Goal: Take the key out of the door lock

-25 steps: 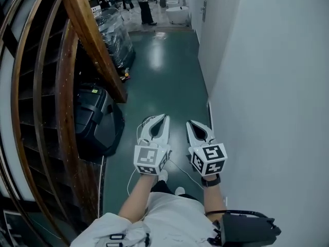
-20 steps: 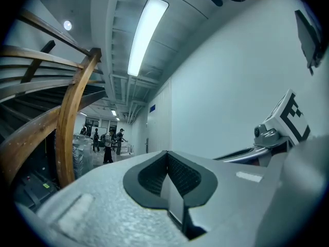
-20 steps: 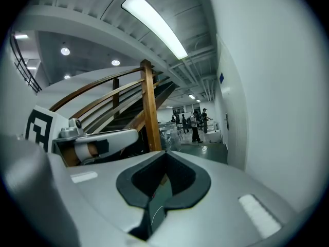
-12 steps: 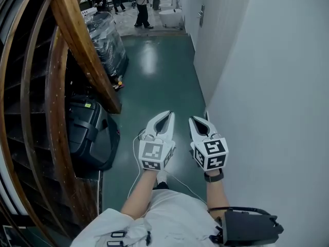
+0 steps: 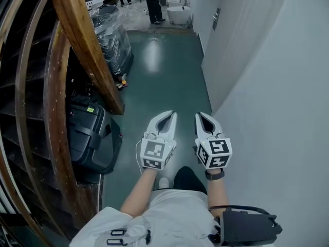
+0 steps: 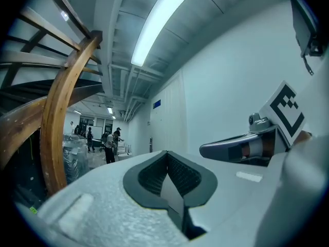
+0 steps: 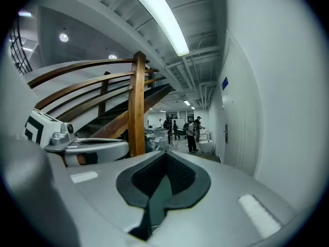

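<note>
Head view: left tongs (image 5: 171, 114) and right tongs (image 5: 198, 115), both clenched on nothing, have moved closer to the door handle (image 5: 215, 18) well ahead, where the key presumably sits, too small to see; the approach continues.

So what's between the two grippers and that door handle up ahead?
Just bare green floor along the white wall; the head view shows it.
</note>
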A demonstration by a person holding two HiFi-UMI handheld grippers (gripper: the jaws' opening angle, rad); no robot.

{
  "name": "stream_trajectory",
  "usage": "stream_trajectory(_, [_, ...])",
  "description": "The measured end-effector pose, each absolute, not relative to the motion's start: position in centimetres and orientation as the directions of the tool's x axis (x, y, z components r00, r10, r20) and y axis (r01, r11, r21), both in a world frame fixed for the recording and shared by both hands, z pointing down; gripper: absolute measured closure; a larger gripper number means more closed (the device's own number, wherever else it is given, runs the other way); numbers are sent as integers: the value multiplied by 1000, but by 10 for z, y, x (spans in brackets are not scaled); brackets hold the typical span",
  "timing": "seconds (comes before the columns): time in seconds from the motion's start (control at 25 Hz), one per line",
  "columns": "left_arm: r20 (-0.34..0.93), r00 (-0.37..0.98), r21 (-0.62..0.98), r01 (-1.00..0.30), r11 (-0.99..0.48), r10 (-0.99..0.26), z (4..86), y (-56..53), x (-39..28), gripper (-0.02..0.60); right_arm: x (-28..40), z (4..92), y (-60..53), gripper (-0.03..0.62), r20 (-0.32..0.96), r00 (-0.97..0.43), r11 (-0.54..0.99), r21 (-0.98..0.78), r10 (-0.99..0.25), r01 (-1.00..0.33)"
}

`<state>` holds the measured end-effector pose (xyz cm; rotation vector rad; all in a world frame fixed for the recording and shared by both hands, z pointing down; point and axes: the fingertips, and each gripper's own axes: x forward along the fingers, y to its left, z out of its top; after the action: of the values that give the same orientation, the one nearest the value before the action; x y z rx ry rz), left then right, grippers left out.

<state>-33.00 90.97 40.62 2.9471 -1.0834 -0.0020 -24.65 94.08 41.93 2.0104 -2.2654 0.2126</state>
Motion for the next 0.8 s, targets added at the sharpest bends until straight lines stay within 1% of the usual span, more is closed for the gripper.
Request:
stream_trajectory(0.12, [0, 738, 16, -674, -738, -674, 407, 881, -329, 580, -246, 421, 912, 593, 157, -151, 147, -33, -976, -989])
stream_trajectory(0.28, [12, 731, 40, -683, -730, -683, 418, 834, -309, 580, -236, 438, 855, 592, 174, -200, 195, -48, -964, -980])
stream_trajectory(0.4, [-11, 714, 4, -700, -714, -700, 410, 786, -285, 580, -218, 432, 805, 591, 141, -234, 230, -48, -962, -972])
stream_trajectory(0.6, [-78, 674, -16, -737, -675, -734, 380, 704, -225, 580, -161, 396, 730, 591, 79, -265, 268, 19, -961, -963])
stream_trajectory(0.8, [-115, 677, -40, -734, -678, -727, 356, 657, -166, 580, -89, 382, 665, 585, 103, -189, 191, 7, -976, -982])
